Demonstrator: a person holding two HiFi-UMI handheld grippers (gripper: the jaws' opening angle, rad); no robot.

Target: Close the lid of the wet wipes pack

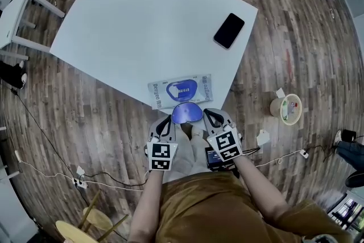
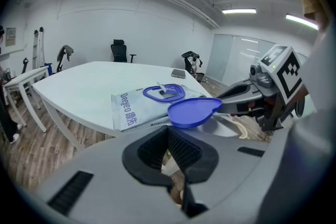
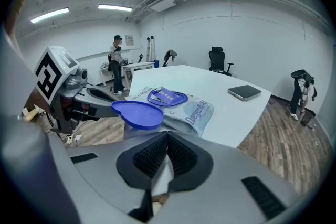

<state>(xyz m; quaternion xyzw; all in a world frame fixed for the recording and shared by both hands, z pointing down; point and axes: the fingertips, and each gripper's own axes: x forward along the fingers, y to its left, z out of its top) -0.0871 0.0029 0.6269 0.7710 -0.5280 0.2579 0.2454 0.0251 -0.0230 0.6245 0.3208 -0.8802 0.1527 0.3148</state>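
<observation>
The wet wipes pack [image 1: 180, 90] lies flat at the near edge of the white table [image 1: 142, 20]. Its blue lid [image 1: 187, 113] is swung open and juts out past the edge toward me. The blue oval rim [image 2: 164, 93] of the opening shows on top of the pack, with a label inside it. My left gripper [image 1: 164, 124] hangs just left of the lid and my right gripper [image 1: 214, 118] just right of it, both below the table edge. Each has its jaws shut with nothing between them, apart from the lid. The lid [image 3: 137, 113] floats ahead of the right gripper [image 3: 167, 136].
A black phone [image 1: 229, 31] lies on the table's far right corner. A small white side table [image 1: 17, 14] stands at left. On the wooden floor are a tape roll [image 1: 286, 108], cables [image 1: 85, 179] and a stool [image 1: 85, 225]. A person [image 3: 116, 63] stands far back.
</observation>
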